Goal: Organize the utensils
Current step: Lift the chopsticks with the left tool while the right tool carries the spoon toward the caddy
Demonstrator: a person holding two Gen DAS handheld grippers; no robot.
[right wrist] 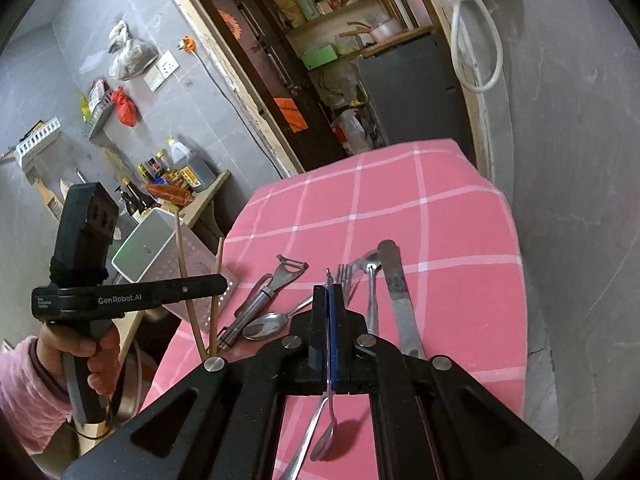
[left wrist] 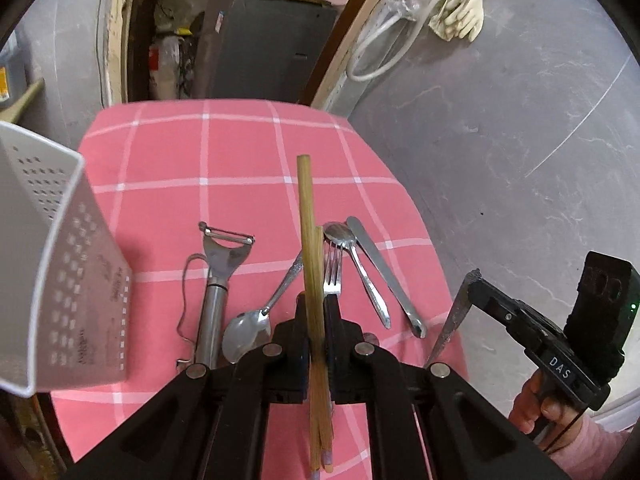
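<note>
Chopsticks (left wrist: 310, 248) and spoon (right wrist: 325, 438) in closed jaws

peeler (left wrist: 218, 280) left of fork (left wrist: 333, 268); knife (left wrist: 384, 276) right; holder (left wrist: 52, 256) far left.

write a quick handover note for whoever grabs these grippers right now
Left hand-held gripper: shut on the wooden chopsticks, lifted off the table.
Right hand-held gripper: shut on a spoon and what looks like a second thin utensil.
Still on the pink cloth: peeler, large spoon, fork, small spoon, knife.
White perforated holder stands at the table's left edge; whether it holds anything cannot be seen.
Left: drop both loads in the holder, then collect the rest.
</note>
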